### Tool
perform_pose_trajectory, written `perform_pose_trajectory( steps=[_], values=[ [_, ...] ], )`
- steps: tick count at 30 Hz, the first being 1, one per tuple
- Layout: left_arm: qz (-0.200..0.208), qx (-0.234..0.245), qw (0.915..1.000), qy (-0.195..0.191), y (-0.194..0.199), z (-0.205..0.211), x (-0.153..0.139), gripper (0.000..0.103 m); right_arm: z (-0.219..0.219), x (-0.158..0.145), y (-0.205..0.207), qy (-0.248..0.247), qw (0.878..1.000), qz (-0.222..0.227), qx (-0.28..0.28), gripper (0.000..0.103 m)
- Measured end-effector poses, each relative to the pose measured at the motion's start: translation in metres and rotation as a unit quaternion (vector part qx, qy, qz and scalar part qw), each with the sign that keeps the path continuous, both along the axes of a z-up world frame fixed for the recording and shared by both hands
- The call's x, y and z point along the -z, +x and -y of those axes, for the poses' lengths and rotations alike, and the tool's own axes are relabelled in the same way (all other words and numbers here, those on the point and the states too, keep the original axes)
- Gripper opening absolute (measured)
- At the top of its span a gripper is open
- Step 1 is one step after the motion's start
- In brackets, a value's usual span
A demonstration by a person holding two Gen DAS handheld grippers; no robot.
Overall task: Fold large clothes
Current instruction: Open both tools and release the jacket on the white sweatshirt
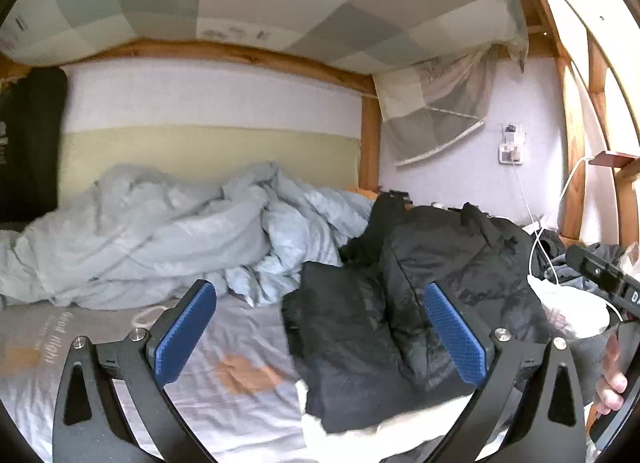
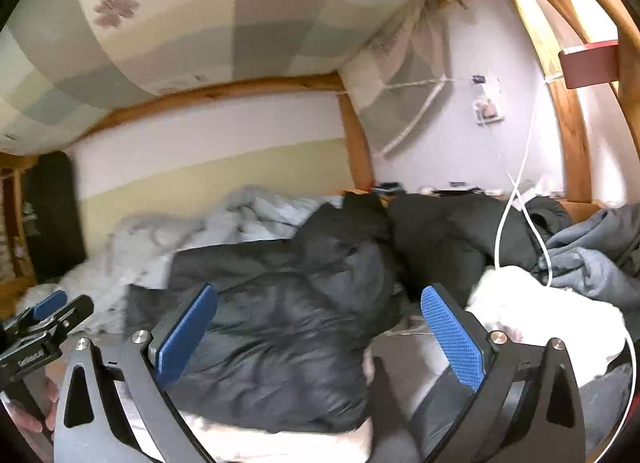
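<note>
We hold our left gripper (image 1: pixel 320 327) spread wide over the patterned bedsheet (image 1: pixel 224 347), pale blue duvet (image 1: pixel 160 231) bunched behind, black puffer jacket (image 2: pixel 280 327) heaped mid-bed, our right gripper (image 2: pixel 320 331) wide open above it, gripping nothing, white charging cable (image 2: pixel 516 199) dangling at right.

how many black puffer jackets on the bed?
1 that I can tell: the black puffer jacket lies crumpled mid-bed, right of the pale blue duvet. Its rear dark bulk may be a second garment.
</note>
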State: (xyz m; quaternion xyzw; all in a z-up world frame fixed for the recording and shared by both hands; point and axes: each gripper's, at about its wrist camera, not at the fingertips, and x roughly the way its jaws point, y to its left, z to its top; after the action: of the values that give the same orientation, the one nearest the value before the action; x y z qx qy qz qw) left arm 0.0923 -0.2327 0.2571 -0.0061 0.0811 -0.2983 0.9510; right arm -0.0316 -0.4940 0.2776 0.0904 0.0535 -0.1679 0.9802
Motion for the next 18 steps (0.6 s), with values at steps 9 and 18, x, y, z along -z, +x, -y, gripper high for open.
perform_pose_trajectory(
  steps=[9, 18],
  values=[
    [-0.017, -0.011, 0.9997, -0.014, -0.037, -0.072, 0.082, 0.103, -0.066, 0.085, -0.028, 0.010, 0.999, -0.015, -0.027, 0.103],
    [-0.068, -0.048, 0.9962, 0.026, -0.030, -0.081, 0.196, 0.103, -0.114, 0.202, 0.001, -0.028, 0.994, -0.103, 0.018, 0.103]
  ],
)
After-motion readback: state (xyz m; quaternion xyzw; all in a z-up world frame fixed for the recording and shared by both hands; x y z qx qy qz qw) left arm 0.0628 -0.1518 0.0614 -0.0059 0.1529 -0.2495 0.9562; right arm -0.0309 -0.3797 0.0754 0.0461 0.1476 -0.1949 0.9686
